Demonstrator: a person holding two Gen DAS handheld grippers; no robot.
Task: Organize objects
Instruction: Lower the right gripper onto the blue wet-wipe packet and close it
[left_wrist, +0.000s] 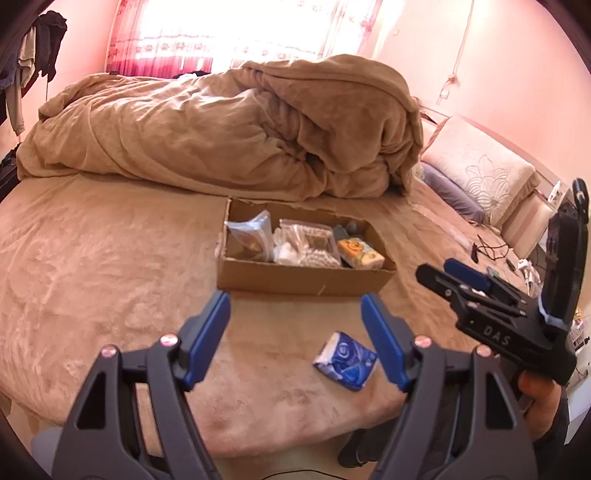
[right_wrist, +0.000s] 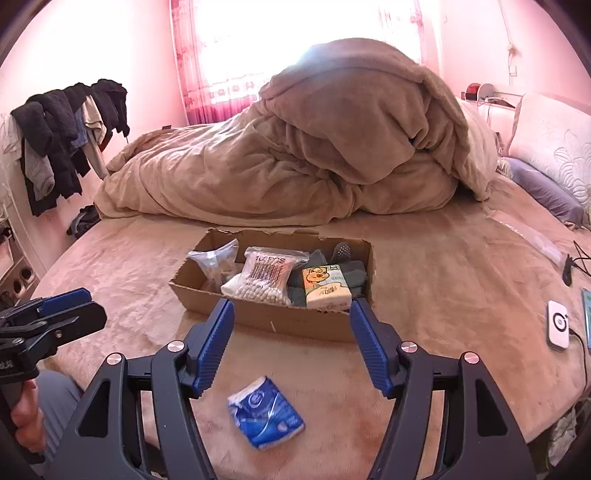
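Note:
A shallow cardboard box (left_wrist: 295, 282) (right_wrist: 295, 323) sits on the bed, holding a clear bag (left_wrist: 251, 232), a pack of cotton swabs (right_wrist: 264, 277), an orange tissue pack (left_wrist: 360, 254) (right_wrist: 325, 290) and dark cloth (right_wrist: 354, 275). A blue tissue pack (left_wrist: 347, 360) (right_wrist: 266, 417) lies on the bed in front of the box. My left gripper (left_wrist: 295, 314) is open and empty, just left of and above the pack. My right gripper (right_wrist: 291, 321) is open and empty above it; it also shows in the left wrist view (left_wrist: 439, 275).
A heaped tan duvet (left_wrist: 229, 125) (right_wrist: 314, 147) lies behind the box. Pillows (left_wrist: 476, 166) are at the right. A white device (right_wrist: 557, 325) and cables (left_wrist: 487, 251) lie at the bed's right edge. Clothes hang on a rack (right_wrist: 62, 136) at left.

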